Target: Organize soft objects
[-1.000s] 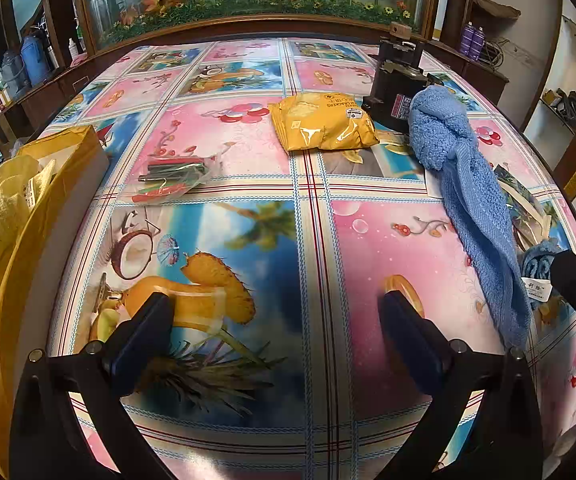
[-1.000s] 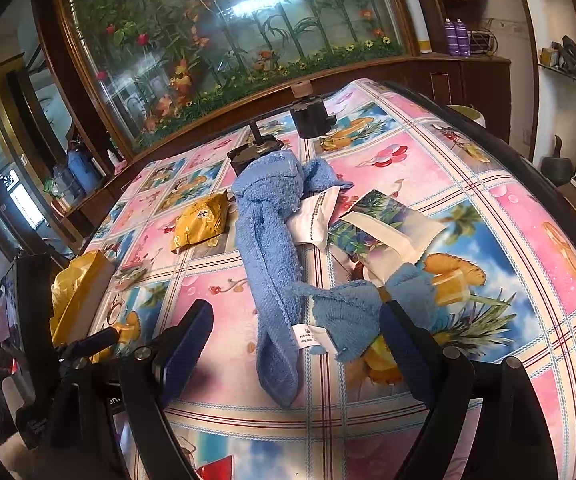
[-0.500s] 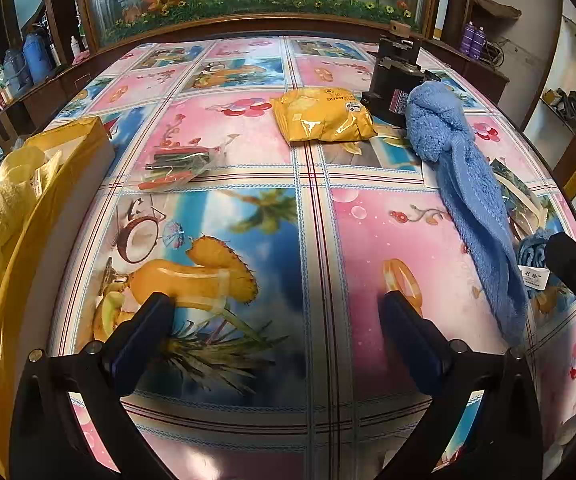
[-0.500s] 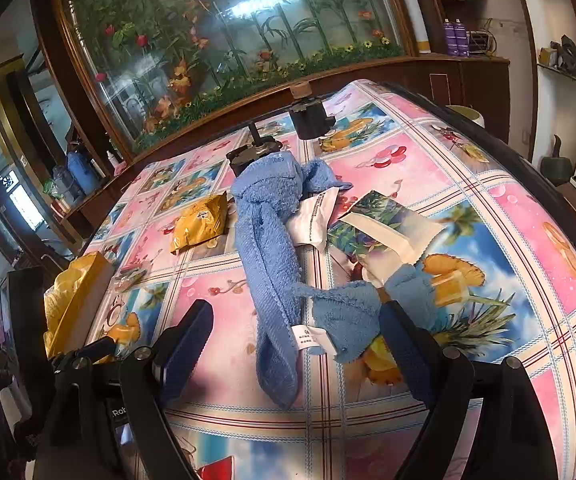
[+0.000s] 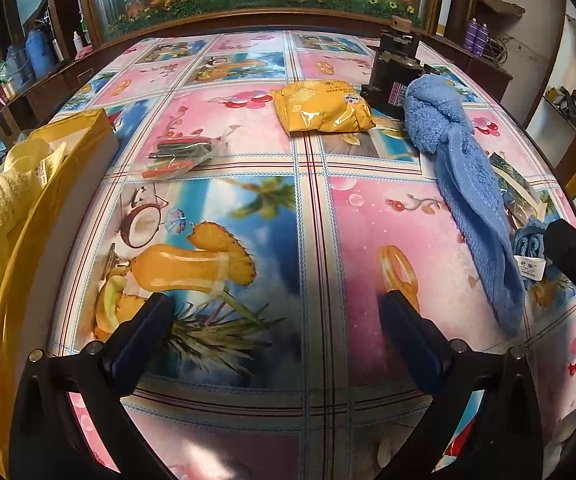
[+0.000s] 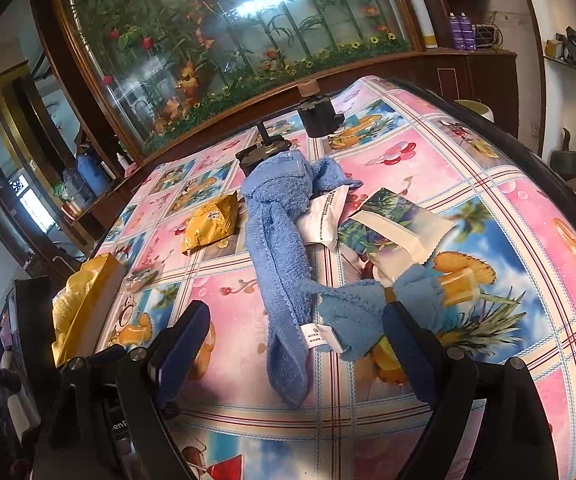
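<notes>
Right gripper (image 6: 296, 344) spread wide, empty, and the blue towel (image 6: 276, 248) lies dead ahead btwn its fingers, long axis running straight away from it. Left gripper (image 5: 276, 332) also agape, nothing held; towel's well off to its right. Right hand's nearer, I'd say.
</notes>
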Available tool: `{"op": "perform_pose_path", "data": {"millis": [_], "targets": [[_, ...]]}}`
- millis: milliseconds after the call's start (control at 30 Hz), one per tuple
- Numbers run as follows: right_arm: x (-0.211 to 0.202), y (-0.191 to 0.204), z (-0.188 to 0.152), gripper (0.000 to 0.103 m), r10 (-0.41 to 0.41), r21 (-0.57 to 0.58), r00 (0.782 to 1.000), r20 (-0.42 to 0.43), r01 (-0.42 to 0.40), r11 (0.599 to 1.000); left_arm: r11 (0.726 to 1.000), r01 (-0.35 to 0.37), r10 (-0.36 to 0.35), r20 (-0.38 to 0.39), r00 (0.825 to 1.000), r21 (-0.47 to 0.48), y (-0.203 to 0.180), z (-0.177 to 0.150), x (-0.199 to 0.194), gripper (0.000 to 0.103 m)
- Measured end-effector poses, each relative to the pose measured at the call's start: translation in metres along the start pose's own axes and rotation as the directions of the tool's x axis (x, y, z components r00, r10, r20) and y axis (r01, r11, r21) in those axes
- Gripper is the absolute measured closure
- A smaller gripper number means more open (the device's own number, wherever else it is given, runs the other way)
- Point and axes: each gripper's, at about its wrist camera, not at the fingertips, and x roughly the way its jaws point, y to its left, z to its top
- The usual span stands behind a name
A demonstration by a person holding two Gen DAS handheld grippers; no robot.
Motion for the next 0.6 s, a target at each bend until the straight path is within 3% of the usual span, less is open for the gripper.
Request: {"op": "perform_pose_path", "data": {"millis": [167, 267, 600], "targets": [[-0.004, 0.001, 0.000, 0.013, 0.025, 0.001, 1.000, 0.014, -0.025, 1.000, 1.000, -0.002, 0.002, 0.010, 1.000, -0.015, 0.003, -0.001, -0.002, 0.001], [-0.007, 0.001, 0.000, 0.013, 0.028, 0.001, 0.999, 0.025, -0.028, 1.000, 0.998, -0.004, 0.009, 0.073, 0.997, -0.058, 0.010, -0.003, -0.013, 0.002], [-0.013, 0.003, 0.000, 0.013, 0.016, -0.012, 0.998, 0.053, -0.015, 1.000, 0.993, -0.104, 0.115, 0.247, 0.962, -0.058, 0.017, -0.011, -0.055, 0.002]]}}
